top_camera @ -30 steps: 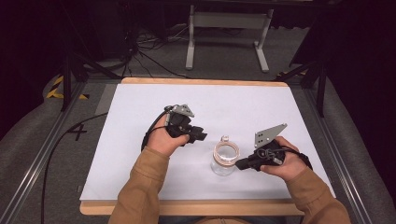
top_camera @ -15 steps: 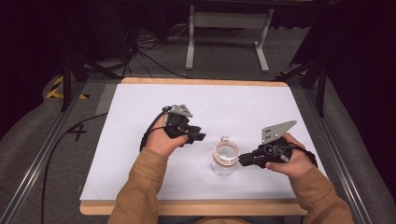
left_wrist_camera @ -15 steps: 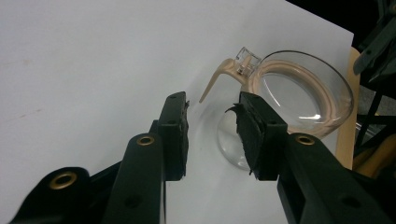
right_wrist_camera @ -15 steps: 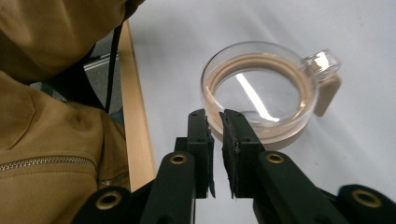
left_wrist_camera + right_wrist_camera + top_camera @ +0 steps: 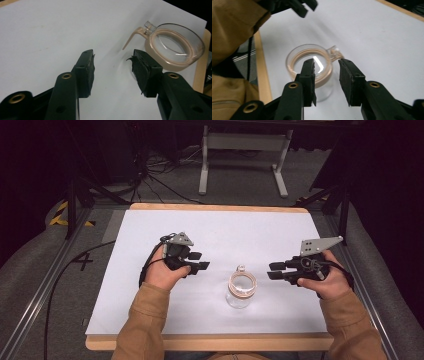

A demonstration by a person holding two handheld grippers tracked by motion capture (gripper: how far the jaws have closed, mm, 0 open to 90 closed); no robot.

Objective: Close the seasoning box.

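Observation:
A clear glass jar (image 5: 241, 290) with a tan rim seal and a small clasp stands upright on the white table (image 5: 215, 235), near the front middle. My left gripper (image 5: 199, 261) hovers to its left, open and holding nothing. My right gripper (image 5: 274, 270) is to the jar's right, also open, its jaws pointing at the jar from a short way off. In the left gripper view the jar (image 5: 175, 48) lies beyond the right jaw, with my gripper (image 5: 113, 66) short of it. In the right gripper view the jar (image 5: 312, 68) sits just past the open gripper (image 5: 325, 75).
The table's wooden edge (image 5: 210, 342) runs along the front. A black cable (image 5: 55, 285) trails off the left side. A grey metal stand (image 5: 242, 155) is on the floor behind the table. The person's tan sleeves (image 5: 145, 325) come in from the bottom.
My right gripper has drawn back to the right, away from the jar, and lifted slightly. The left gripper and the jar have stayed about where they were.

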